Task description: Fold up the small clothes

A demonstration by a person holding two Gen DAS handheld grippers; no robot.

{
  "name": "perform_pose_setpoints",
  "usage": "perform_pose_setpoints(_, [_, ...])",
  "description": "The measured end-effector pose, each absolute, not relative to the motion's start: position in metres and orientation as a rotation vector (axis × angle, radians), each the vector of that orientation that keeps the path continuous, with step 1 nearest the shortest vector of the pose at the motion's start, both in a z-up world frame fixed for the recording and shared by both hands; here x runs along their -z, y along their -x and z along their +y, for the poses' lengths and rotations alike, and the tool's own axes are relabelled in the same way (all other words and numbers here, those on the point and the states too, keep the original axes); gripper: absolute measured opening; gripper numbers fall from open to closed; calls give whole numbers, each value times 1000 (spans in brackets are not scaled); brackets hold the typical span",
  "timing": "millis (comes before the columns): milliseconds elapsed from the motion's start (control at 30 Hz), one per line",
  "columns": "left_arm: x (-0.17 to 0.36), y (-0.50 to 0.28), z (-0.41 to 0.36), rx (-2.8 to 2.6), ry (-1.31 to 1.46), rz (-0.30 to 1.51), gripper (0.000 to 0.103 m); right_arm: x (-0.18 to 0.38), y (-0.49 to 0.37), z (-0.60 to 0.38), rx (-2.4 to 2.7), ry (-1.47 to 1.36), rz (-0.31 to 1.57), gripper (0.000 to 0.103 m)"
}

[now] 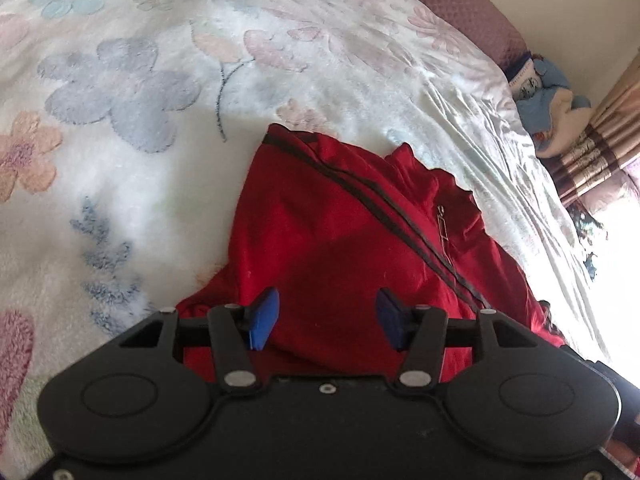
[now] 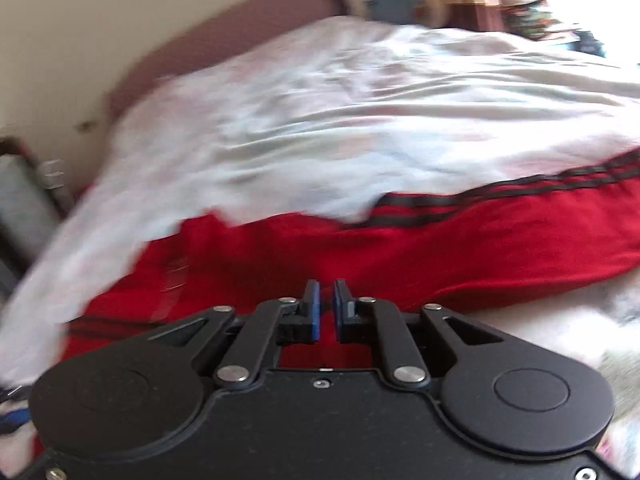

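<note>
Left gripper (image 1: 326,318): blue-padded fingers spread wide apart, hovering over the red fabric garment with dark side stripes (image 1: 340,232), nothing pinched. Garment lies on the white floral fleece blanket (image 1: 120,100); stripes run from frame centre toward lower right. Right gripper (image 2: 327,312): pads nearly together, narrow gap; blur hides whether cloth is caught. In that view the garment (image 2: 400,248) stretches left-right across mid-frame.

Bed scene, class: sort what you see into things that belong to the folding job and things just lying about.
Belongs to the job:
red garment
left gripper, open
right gripper, nearly closed

Just lying about:
floral blanket
soft toy
curtain
</note>
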State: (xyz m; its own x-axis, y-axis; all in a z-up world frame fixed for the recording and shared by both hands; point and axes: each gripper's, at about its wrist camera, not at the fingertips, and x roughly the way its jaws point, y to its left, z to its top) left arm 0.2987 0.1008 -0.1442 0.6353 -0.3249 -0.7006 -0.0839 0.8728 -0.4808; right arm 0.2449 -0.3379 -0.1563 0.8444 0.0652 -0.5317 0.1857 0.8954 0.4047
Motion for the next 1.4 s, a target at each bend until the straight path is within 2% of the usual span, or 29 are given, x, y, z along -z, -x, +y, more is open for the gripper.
perform_pose_setpoints(233, [164,-302,92,107,394,979,56,191,-241,-318,-18,-390,757,8])
perform_pose_setpoints(333, [160,-303,89,105,380,1005,56,197,-235,-333,-46,-462,740,7])
perform_pose_setpoints(400, [151,-300,89,118,403,1003,56,189,-224,-347,-63,-548,711,13])
perform_pose_setpoints(467, [141,-294,87,132,402,986,56,179,-210,-374,-30,-620,618,39])
perform_pose_setpoints(533, [135,-286,85,140,385,978,56,174,-196,-412,67,-669,550,45])
perform_pose_setpoints(733, [137,-256,87,133,446,976,56,191,-142,-544,422,-868,453,46])
perform_pose_setpoints(867, [147,-249,81,112,409,992,56,208,-118,-598,549,-934,427,46])
perform_pose_setpoints(1400, [153,-259,85,43,374,971,57,235,-154,-647,658,-1056,366,46])
